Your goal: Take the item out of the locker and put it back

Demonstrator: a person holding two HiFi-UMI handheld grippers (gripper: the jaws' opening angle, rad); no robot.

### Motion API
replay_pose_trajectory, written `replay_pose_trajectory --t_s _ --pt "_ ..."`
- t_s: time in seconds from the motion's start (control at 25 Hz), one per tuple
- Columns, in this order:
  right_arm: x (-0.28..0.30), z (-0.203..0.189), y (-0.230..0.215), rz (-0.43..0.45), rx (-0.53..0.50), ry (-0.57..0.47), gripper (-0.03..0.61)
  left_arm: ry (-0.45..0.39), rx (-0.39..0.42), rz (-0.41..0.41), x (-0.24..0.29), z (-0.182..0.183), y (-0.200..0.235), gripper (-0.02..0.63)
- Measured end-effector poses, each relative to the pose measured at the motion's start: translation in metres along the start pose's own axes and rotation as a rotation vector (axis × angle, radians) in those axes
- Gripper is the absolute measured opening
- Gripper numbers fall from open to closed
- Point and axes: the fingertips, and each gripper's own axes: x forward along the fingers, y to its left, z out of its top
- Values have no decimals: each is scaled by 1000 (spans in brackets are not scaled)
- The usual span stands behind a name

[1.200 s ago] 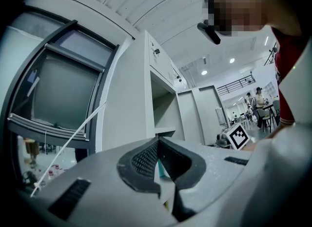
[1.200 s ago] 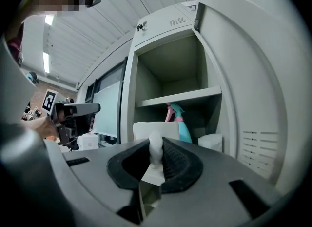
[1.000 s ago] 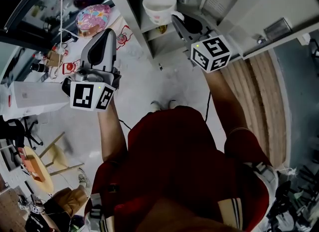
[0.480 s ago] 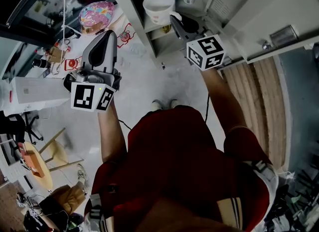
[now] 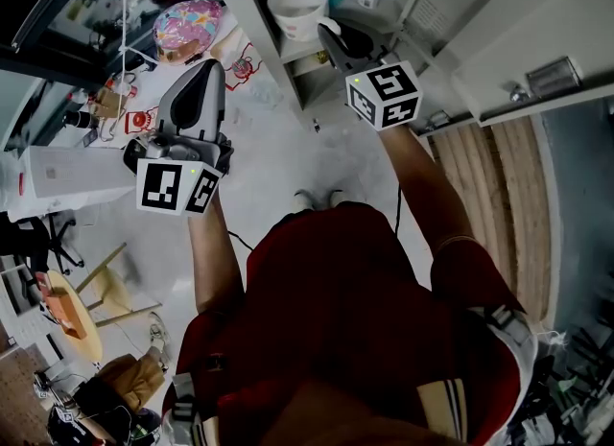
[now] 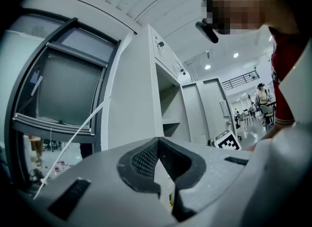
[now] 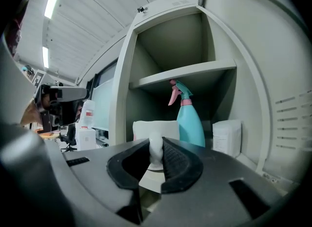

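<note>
I am squeezing the cup (image 7: 146,129) by its handle with my right gripper (image 7: 156,148) at the open locker (image 7: 191,72), near the spray bottle (image 7: 189,123), and my left gripper (image 6: 157,143) is hanging shut and empty.

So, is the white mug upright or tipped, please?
Upright: the mug shows its open mouth to the head view, handle clamped in the right gripper.

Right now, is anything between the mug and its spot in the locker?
Nothing visible. The right gripper holds the mug by its handle at the open locker. The spray bottle and white container stand farther back, to the mug's right, beside the path.
</note>
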Motion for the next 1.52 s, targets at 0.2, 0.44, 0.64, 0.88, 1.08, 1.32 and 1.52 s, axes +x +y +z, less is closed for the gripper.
replay_pose_trajectory --t_s 0.2,0.44,0.64,0.88,1.08,1.32,1.52 --pt "12 0 -1 -3 -8 17 41 2 -4 2 3 -2 5 6" --pt "27 1 0 -9 -21 49 41 0 -10 -1 5 -4 11 6" --pt "35 0 -1 -17 -31 80 43 -1 -13 1 6 -5 12 6" --pt "45 -3 -1 -21 -36 121 43 -3 -19 0 7 -6 15 6" --pt "49 -4 -1 -21 -35 159 43 -4 -27 2 8 -7 17 6" --pt "58 -5 3 -28 -28 202 43 -10 -36 0 7 -10 20 6" --pt "60 -4 5 -40 -36 237 43 -13 -42 -1 5 -9 20 6"
